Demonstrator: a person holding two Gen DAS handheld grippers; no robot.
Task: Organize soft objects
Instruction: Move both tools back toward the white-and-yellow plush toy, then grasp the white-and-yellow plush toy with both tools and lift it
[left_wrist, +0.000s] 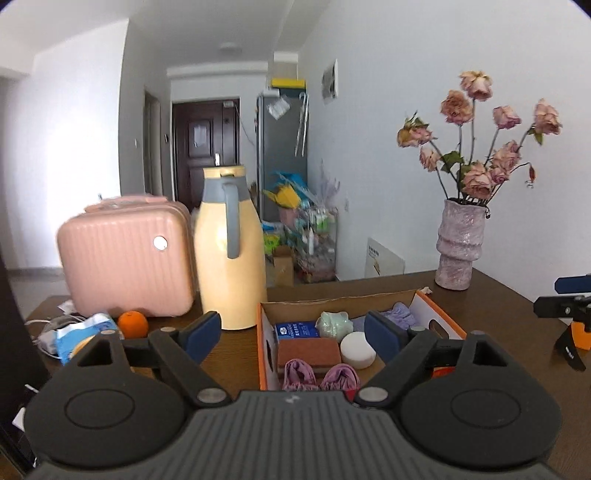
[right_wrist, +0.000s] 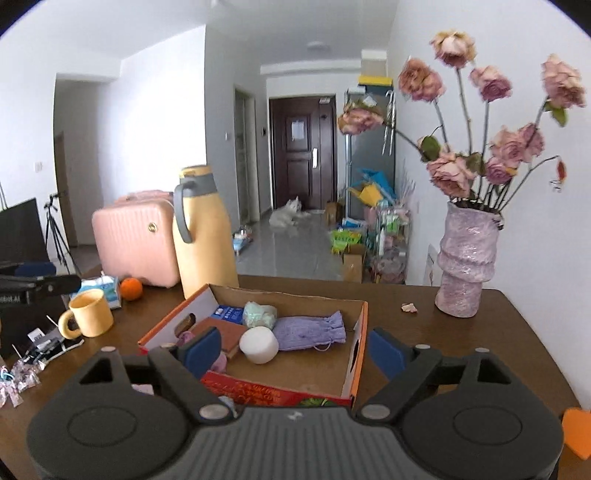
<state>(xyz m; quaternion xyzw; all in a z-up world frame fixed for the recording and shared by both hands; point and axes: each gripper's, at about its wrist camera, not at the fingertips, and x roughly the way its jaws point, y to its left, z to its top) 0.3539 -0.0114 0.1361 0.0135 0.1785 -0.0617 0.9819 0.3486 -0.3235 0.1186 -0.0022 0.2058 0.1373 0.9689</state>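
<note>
I am in a home, at a brown desk (right_wrist: 461, 332) facing an entry hall. A dark front door (right_wrist: 301, 155) stands at the end, a fridge (left_wrist: 282, 147) beside it. A white pet (right_wrist: 286, 214) lies on the floor. Dried roses (right_wrist: 491, 122) fill a vase (right_wrist: 463, 266); a pink case (left_wrist: 125, 258) and flask (left_wrist: 229, 251) stand nearby.

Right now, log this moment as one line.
left tongs: open, empty | right tongs: open, empty | box: holds pouch, white puff, sponge | both above box
</note>
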